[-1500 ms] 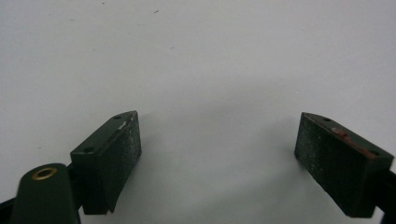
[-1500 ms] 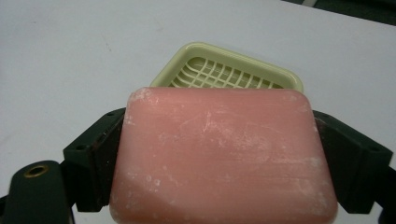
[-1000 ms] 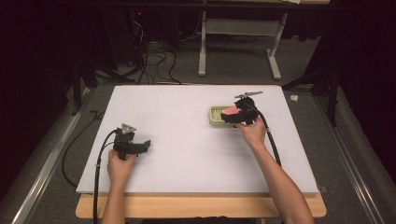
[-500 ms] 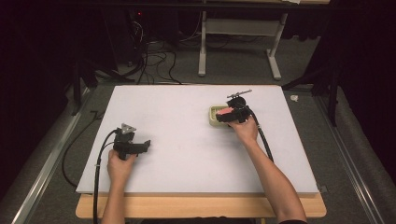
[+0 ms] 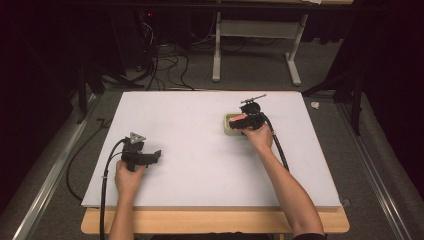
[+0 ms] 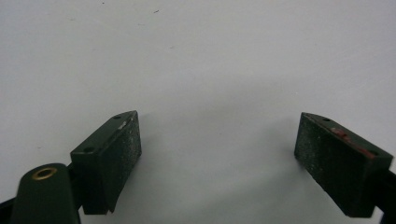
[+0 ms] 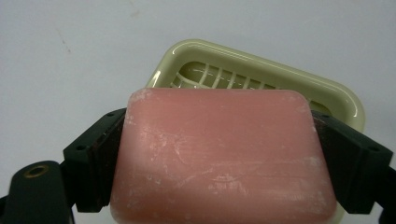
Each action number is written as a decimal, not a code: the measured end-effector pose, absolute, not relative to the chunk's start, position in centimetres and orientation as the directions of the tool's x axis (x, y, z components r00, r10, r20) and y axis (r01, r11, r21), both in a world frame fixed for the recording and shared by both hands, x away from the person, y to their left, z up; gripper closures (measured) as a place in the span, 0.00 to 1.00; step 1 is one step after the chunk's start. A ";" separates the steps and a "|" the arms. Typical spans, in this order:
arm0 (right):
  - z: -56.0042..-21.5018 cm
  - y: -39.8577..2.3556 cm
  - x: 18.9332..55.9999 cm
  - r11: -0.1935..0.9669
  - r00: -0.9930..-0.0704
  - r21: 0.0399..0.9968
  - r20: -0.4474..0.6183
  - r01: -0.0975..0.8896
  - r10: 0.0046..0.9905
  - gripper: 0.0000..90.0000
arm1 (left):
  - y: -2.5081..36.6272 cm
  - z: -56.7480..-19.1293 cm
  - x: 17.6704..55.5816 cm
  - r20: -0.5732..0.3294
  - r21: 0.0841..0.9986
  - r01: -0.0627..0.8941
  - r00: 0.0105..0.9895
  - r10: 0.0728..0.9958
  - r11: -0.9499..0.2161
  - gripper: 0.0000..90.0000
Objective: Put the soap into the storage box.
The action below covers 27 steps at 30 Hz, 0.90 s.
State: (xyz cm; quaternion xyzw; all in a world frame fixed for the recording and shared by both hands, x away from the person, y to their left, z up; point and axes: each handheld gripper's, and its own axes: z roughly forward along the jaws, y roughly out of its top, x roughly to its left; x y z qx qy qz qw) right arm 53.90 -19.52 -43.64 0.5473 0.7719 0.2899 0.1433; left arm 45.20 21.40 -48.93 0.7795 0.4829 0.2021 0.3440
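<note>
Right claw (image 7: 219,158) shifted left, gripping one pink soap bar (image 7: 222,158) over one soap dish (image 7: 348,105); left claw (image 6: 217,154) open.

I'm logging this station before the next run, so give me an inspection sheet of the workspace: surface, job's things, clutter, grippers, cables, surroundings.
Surface: white board on a wooden table; faint specks, otherwise bare.
Job's things: pink soap bar clamped between the right gripper's jaws; pale green soap dish with a slatted floor lies just beyond and below it, no soap inside.
Clutter: nothing seen on the board.
Grippers: right gripper shut on the soap over the dish; left gripper open, holding nothing, above bare board.
Cables: one black cable trails from the left gripper, another from the right.
Surroundings: grey floor, loose wires, a white stand's legs beyond the table.
</note>
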 end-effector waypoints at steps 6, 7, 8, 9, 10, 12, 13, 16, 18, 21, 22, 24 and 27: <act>-44.1 -19.6 54.3 0.217 -0.337 0.585 0.104 0.781 0.936 0.15 | 21.4 -48.9 45.2 -0.017 0.731 0.614 0.452 0.892 -0.297 0.17; -44.2 -19.7 54.4 0.217 -0.337 0.582 0.105 0.784 0.936 0.15 | 21.4 -48.9 45.2 -0.017 0.732 0.614 0.452 0.892 -0.297 0.17; -44.2 -19.7 54.4 0.217 -0.337 0.582 0.106 0.784 0.935 0.15 | 21.4 -48.9 45.2 -0.017 0.732 0.614 0.452 0.892 -0.297 0.17; -44.2 -19.7 54.4 0.217 -0.337 0.581 0.105 0.785 0.936 0.15 | 21.4 -48.9 45.2 -0.017 0.732 0.614 0.452 0.892 -0.297 0.17; -44.2 -19.6 54.4 0.220 -0.338 0.580 0.103 0.784 0.935 0.15 | 21.4 -48.9 45.2 -0.017 0.732 0.614 0.452 0.892 -0.297 0.17; -44.1 -19.5 54.5 0.222 -0.335 0.577 0.097 0.786 0.937 0.15 | 21.4 -48.9 45.2 -0.017 0.732 0.614 0.452 0.892 -0.297 0.17; -44.2 -19.4 54.5 0.222 -0.333 0.577 0.093 0.786 0.939 0.15 | 21.4 -48.9 45.2 -0.017 0.732 0.614 0.452 0.892 -0.297 0.17; -44.1 -19.4 54.5 0.209 -0.325 0.582 0.102 0.786 0.940 0.15 | 21.4 -48.9 45.2 -0.017 0.732 0.614 0.452 0.892 -0.297 0.17; -44.1 -19.4 54.5 0.210 -0.326 0.584 0.101 0.784 0.940 0.14 | 21.4 -48.9 45.2 -0.017 0.732 0.614 0.452 0.892 -0.297 0.17; -44.0 -19.5 54.5 0.208 -0.330 0.595 0.103 0.777 0.938 0.14 | 21.4 -48.9 45.2 -0.018 0.732 0.614 0.452 0.892 -0.297 0.17; -43.8 -19.5 54.5 0.207 -0.329 0.598 0.101 0.775 0.939 0.14 | 21.4 -48.9 45.2 -0.018 0.732 0.614 0.452 0.892 -0.297 0.17; -43.7 -19.5 54.4 0.208 -0.330 0.604 0.097 0.769 0.939 0.13 | 21.4 -48.9 45.2 -0.018 0.732 0.614 0.452 0.892 -0.296 0.17; -43.7 -19.6 54.4 0.208 -0.332 0.604 0.099 0.769 0.938 0.13 | 21.4 -48.9 45.2 -0.019 0.732 0.614 0.452 0.892 -0.296 0.17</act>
